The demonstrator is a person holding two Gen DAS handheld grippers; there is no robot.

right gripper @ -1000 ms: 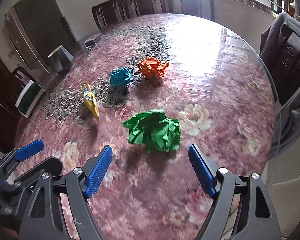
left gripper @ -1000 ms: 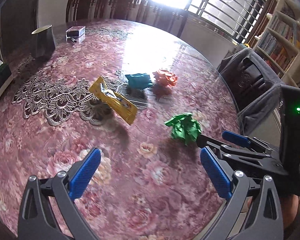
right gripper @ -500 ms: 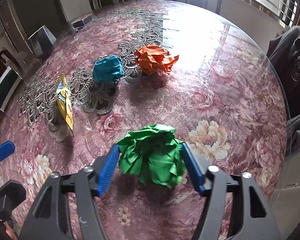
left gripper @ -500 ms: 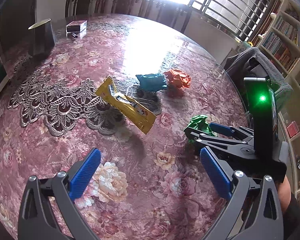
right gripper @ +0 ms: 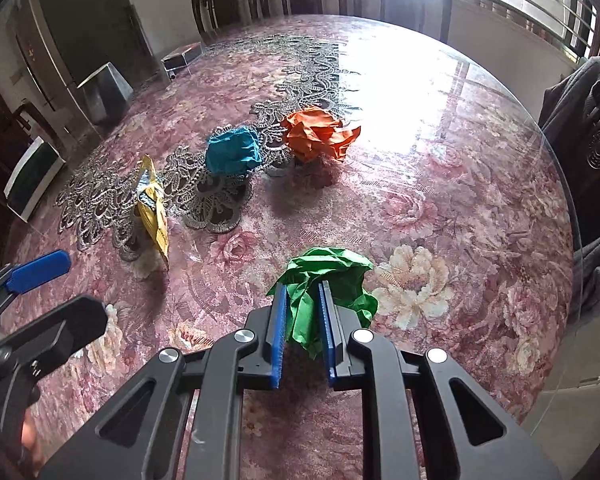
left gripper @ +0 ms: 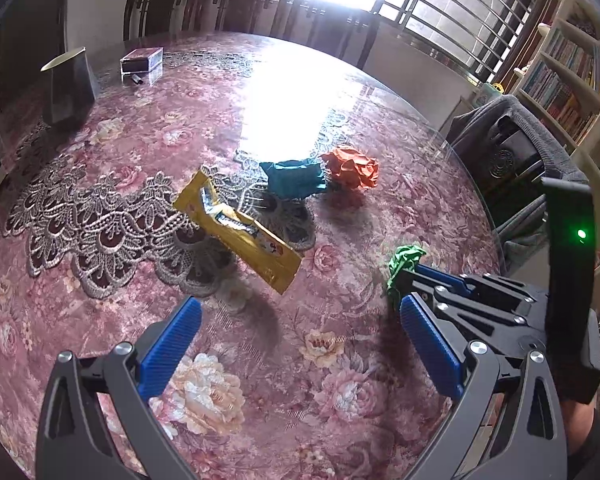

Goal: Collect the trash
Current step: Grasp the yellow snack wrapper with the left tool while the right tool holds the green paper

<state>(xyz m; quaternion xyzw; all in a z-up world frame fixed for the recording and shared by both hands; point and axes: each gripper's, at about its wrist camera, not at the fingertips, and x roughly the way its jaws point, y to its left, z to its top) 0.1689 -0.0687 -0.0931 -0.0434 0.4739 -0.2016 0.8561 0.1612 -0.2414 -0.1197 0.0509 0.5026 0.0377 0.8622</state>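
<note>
My right gripper [right gripper: 303,322] is shut on a crumpled green paper ball [right gripper: 332,276], squeezed between its blue pads; the ball [left gripper: 405,258] also shows in the left wrist view. A yellow snack wrapper [left gripper: 236,226] stands tilted on the lace mat, also seen from the right wrist [right gripper: 152,208]. A teal paper ball [left gripper: 294,178] and an orange paper ball [left gripper: 352,168] lie beyond it; both show in the right wrist view, teal [right gripper: 233,150] and orange [right gripper: 318,134]. My left gripper [left gripper: 296,344] is open and empty, short of the wrapper.
The round table [left gripper: 180,128] has a floral cloth and a lace runner [left gripper: 92,224]. A dark bin-like container [left gripper: 66,88] and a small box [left gripper: 142,62] stand at the far left. Chairs ring the table; one with a grey garment [left gripper: 512,152] stands right.
My right gripper moved forward around the green paper ball and closed on it. My left gripper moved closer to the yellow wrapper and stayed open.
</note>
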